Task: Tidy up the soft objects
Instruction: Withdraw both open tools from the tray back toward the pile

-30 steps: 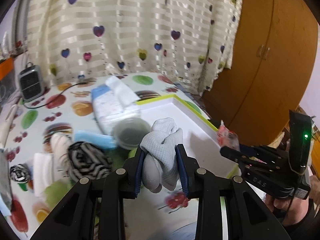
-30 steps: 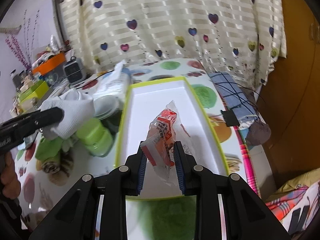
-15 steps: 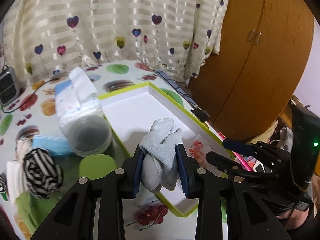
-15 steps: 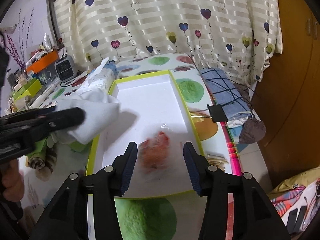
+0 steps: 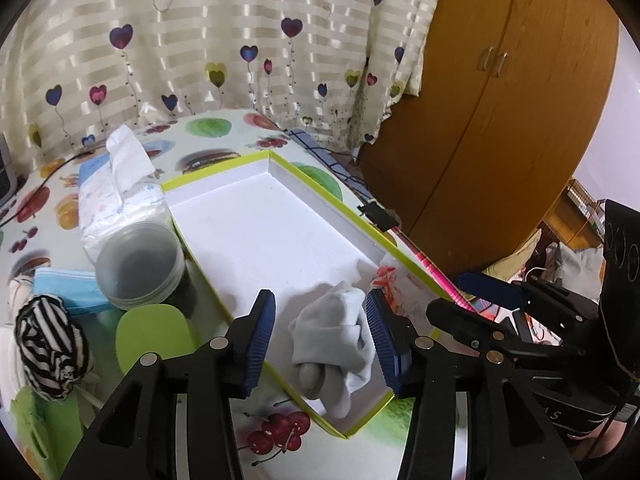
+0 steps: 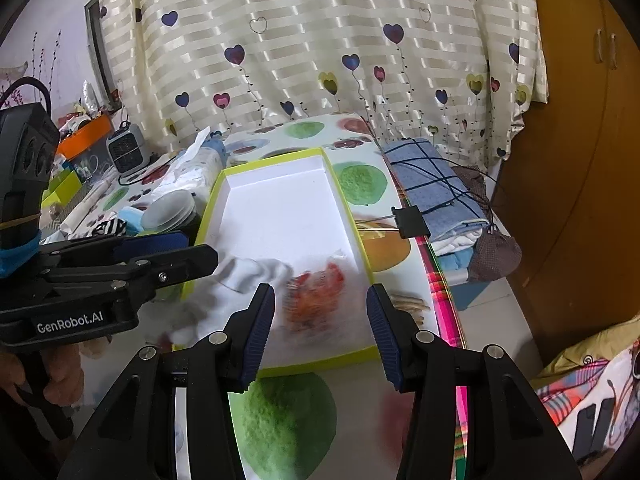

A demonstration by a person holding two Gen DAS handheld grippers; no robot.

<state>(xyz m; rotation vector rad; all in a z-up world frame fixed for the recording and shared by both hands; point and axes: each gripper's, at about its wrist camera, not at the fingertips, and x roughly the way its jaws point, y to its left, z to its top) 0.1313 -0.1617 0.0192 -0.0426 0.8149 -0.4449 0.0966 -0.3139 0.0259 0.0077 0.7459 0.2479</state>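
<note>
A white tray with a lime-green rim (image 5: 224, 176) (image 6: 272, 164) lies on the fruit-print table. A grey-white sock bundle (image 5: 334, 338) lies loose at the tray's near end, blurred in the right wrist view (image 6: 256, 274). My left gripper (image 5: 320, 336) is open, its jaws wide on either side of the sock. A red and clear plastic packet (image 6: 316, 298) lies in the tray's near right corner, beside the sock; it also shows in the left wrist view (image 5: 386, 278). My right gripper (image 6: 320, 326) is open and empty just above the packet.
A black-and-white striped sock roll (image 5: 50, 346), a blue face mask (image 5: 60, 284), a round clear-lidded jar (image 5: 138, 262), a green lid (image 5: 154, 332) and a tissue pack (image 5: 120, 200) lie left of the tray. Folded blue cloth (image 6: 432, 184) and a binder clip (image 6: 412, 222) sit at the table's right edge.
My left gripper moved over the tray, opened and let the sock bundle fall into it. My right gripper released the packet into the tray and opened wider.
</note>
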